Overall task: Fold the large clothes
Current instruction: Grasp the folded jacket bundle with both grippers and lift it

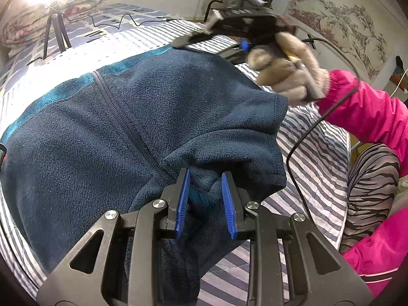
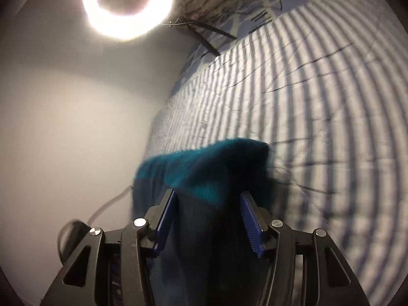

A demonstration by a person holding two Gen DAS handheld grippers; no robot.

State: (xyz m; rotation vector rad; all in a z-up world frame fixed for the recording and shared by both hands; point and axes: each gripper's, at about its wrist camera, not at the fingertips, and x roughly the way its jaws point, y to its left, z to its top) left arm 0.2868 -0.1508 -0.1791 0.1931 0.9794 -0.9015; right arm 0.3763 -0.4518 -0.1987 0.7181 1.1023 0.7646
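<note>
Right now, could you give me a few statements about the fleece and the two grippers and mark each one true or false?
1. The left gripper has dark navy fleece garment fabric bunched between its blue pads. True.
2. The garment lies on a plain white sheet. False: it lies on a grey-and-white striped bedcover.
3. The right gripper has teal-edged fleece between its fingers. True.
4. The person's sleeve is green. False: the pink jacket sleeve is bright pink.
5. A lit ring light shines in the right wrist view. True.

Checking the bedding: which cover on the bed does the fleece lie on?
The striped quilt, grey and white; the fleece lies on it. The blue patterned sheet lies farther back, under the tripod.
</note>
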